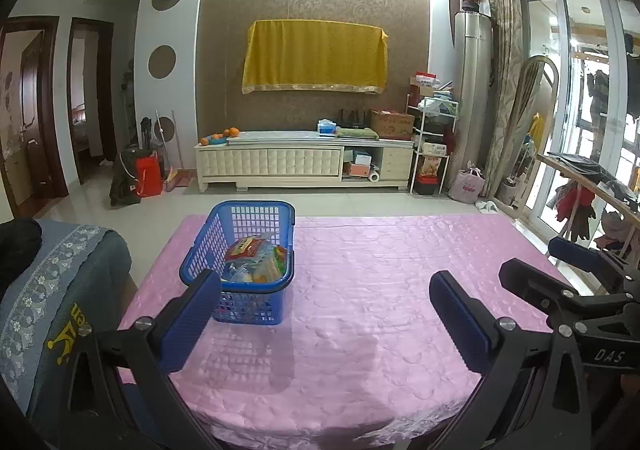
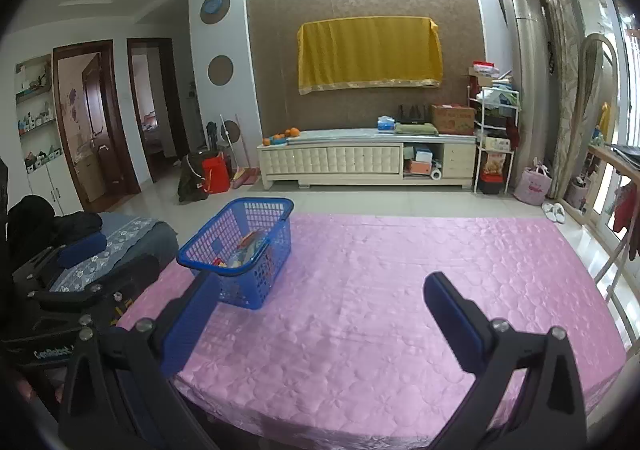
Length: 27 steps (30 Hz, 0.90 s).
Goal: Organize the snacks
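Snacks already in the blue basket, bench otherwise bare, left tool and right tool spread, empty.

Blue lattice basket on a pink quilted tablecloth; yellow drape.

The basket stands on the desk, toward its left side and far edge, with snack packets lying inside it. The rest of the desktop to its right lies bare. A chair stands just left of the desk. Beyond the desk's far edge, across the floor, a cabinet runs along the back wall, with a shelf rack at its right end.
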{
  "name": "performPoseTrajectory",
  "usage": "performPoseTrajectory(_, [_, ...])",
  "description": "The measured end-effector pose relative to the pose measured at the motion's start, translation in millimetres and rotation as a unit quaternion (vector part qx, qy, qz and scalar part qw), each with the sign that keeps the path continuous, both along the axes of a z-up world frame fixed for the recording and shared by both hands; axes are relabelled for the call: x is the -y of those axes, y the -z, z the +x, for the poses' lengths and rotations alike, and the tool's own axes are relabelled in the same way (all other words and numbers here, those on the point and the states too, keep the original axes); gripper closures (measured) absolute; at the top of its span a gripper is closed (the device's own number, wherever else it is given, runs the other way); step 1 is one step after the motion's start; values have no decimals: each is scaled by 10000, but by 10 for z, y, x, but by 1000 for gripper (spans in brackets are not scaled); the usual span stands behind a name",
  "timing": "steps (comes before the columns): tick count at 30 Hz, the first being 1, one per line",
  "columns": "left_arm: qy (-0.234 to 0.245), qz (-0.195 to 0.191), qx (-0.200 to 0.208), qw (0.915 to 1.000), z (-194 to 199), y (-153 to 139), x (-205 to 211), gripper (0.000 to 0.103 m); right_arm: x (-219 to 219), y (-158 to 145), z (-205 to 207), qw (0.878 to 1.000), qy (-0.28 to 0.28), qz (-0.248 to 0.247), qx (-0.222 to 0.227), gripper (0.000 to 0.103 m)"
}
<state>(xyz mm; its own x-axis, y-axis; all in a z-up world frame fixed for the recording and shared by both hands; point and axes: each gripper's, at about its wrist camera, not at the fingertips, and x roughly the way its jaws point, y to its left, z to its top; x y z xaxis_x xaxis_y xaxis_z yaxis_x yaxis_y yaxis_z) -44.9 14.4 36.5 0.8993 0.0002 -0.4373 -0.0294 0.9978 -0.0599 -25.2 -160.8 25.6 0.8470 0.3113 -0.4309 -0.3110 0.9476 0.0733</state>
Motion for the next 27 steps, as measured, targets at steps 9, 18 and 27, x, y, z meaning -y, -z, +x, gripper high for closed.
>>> performPoseTrajectory(9, [37, -34, -33, 10000, 7, 17, -3, 0, 5, -16, 19, 10000, 22, 4, -15, 0])
performPoseTrajectory(18, [57, -64, -59, 9999, 2, 23, -22, 0, 8, -13, 15, 10000, 13, 7, -25, 0])
performPoseTrajectory(27, [73, -117, -101, 9999, -5, 38, -35, 0, 3, -12, 12, 10000, 14, 2, -44, 0])
